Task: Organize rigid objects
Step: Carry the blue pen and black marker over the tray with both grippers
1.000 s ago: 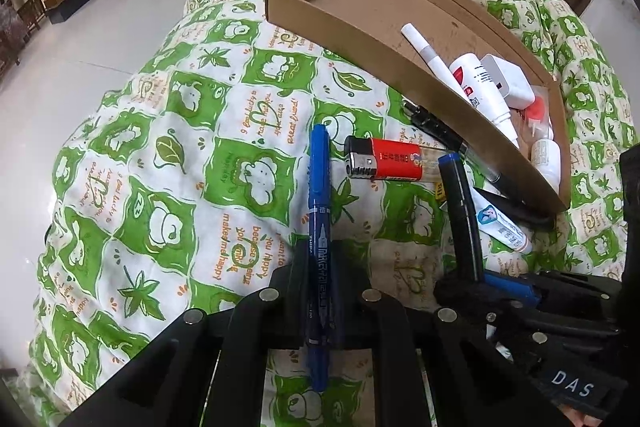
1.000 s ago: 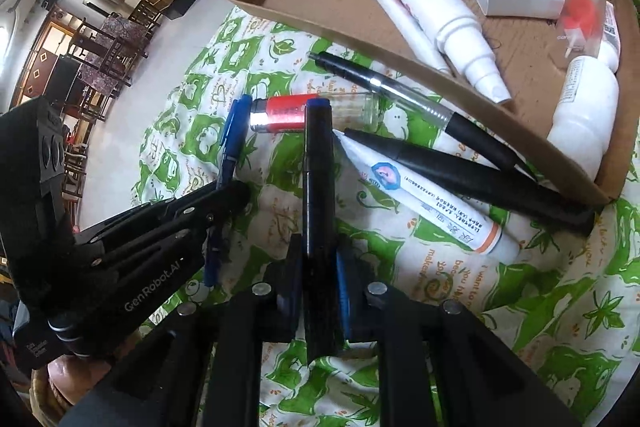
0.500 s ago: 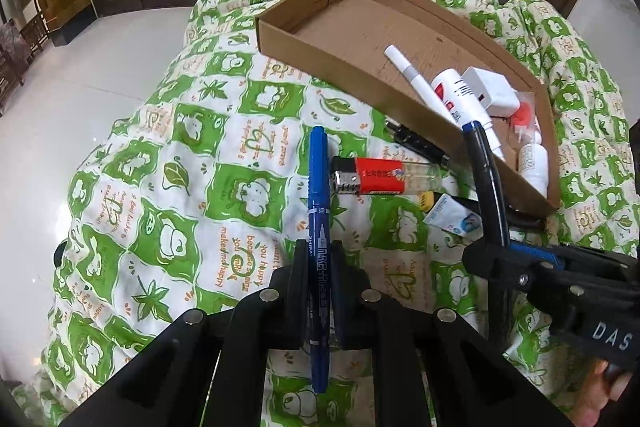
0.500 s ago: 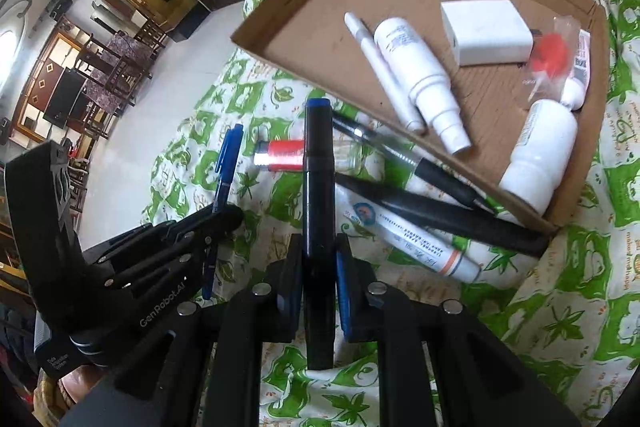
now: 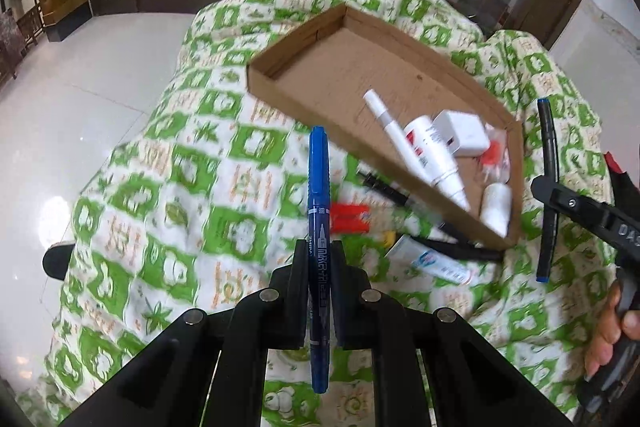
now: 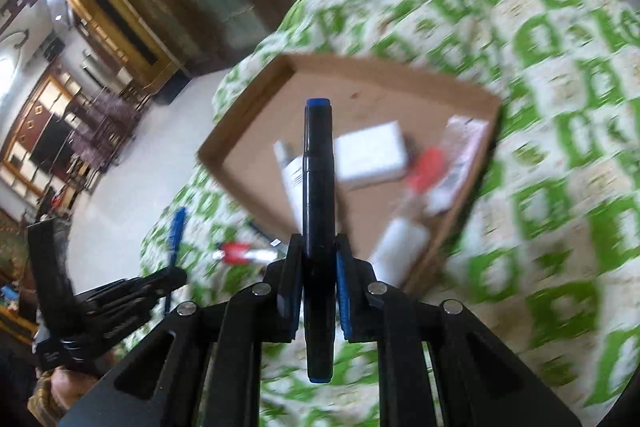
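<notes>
My left gripper [image 5: 319, 254] is shut on a blue marker [image 5: 318, 187] that points forward over the green-and-white cloth. My right gripper [image 6: 318, 247] is shut on a black marker with blue ends [image 6: 318, 163], held above the near part of the cardboard tray [image 6: 256, 131]. In the left wrist view that black marker [image 5: 546, 163] hangs just right of the tray [image 5: 304, 99]. The tray holds a white pen [image 5: 382, 115], a white spray bottle [image 5: 438, 163], a white charger block [image 5: 460, 131] and small bottles. A red lighter [image 5: 350, 221] lies on the cloth in front of the tray.
Beside the tray's near wall lie black pens [image 5: 384, 187] and a white ointment tube [image 5: 432, 261]. The cloth covers a rounded table; white tiled floor [image 5: 80, 99] lies to the left. A person's hand [image 5: 612, 327] grips the right tool. The tray's far half is bare cardboard.
Both grippers have risen from the cloth with their markers. The right one swung up and over toward the tray, its view now blurred. The lighter, pens and tube stayed put.
</notes>
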{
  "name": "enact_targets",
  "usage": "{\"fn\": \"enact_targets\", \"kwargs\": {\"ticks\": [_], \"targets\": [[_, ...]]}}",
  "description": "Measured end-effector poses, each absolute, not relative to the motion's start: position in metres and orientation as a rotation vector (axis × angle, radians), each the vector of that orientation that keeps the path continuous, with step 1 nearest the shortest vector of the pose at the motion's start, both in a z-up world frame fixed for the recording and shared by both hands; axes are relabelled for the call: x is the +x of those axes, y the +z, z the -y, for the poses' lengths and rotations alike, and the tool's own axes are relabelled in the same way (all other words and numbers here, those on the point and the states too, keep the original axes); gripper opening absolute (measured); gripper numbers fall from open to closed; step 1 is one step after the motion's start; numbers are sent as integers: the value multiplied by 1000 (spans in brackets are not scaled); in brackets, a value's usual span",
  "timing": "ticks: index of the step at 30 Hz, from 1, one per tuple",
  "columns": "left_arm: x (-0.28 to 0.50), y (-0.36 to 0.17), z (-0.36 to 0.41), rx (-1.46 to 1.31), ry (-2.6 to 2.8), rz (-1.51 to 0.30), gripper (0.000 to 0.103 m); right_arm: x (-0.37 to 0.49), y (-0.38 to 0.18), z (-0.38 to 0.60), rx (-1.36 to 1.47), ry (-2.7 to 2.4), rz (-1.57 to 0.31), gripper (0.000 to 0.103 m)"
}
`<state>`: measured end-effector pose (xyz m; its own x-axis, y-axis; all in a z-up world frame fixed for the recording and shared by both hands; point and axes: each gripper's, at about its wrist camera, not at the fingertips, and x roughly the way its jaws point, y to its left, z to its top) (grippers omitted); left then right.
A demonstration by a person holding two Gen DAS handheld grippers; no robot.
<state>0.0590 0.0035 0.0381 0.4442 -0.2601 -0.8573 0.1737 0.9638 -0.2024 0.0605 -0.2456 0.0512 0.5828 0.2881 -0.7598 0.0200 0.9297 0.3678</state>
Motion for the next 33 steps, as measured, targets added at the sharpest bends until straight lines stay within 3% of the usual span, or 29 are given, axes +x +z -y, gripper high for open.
{"fn": "enact_targets", "kwargs": {"ticks": [17,33], "targets": [[115,70,39,-37,-322,-1054,9,81,47,265,384,130,-948,14],[185,52,53,-84,-279,-1106,9,167,42,251,373,184,-967,14]]}}
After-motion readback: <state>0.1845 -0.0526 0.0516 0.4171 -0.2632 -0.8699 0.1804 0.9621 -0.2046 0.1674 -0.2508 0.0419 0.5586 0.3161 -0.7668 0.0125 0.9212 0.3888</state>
